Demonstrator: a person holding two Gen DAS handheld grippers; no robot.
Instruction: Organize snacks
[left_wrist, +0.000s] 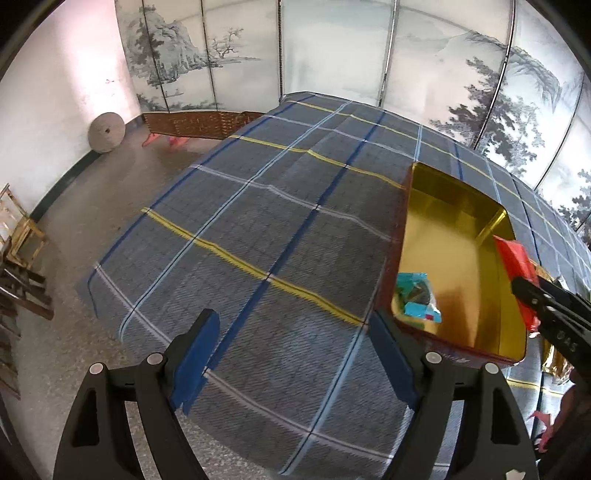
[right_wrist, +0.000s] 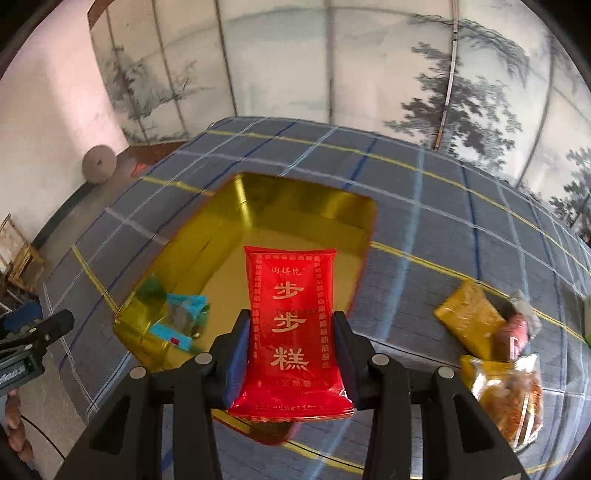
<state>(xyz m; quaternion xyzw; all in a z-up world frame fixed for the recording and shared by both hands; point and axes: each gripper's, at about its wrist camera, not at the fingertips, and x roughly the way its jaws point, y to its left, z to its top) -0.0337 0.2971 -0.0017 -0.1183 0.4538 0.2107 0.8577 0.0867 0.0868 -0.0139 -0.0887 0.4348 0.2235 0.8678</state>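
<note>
Between the pads of the right gripper (right_wrist: 291, 332), a red snack packet (right_wrist: 293, 328) is being pinched by its sides, upright over the near edge of the gold tin (right_wrist: 236, 206). Gold Chinese characters are running down its face, the large ones reading 步步糕; the smaller line on top is too fine to read. In the left wrist view that same gripper is showing white digits that look like "045".

The tin is sitting open on a grey plaid tablecloth (left_wrist: 258, 221) crossed by blue, white and yellow lines, with a folding screen (left_wrist: 332, 48) painted with ink pines standing behind, and a stone disc (left_wrist: 107, 132) leaning on the white wall. A blue-wrapped snack (right_wrist: 181, 321) is lying in the tin's near corner.

The left gripper (left_wrist: 295, 350) is hanging over bare cloth beside the tin, its jaws wide apart with nothing between them.

Only the right wrist view is showing the yellow packets (right_wrist: 469, 317) lying on the cloth, well to the right of the tin.
</note>
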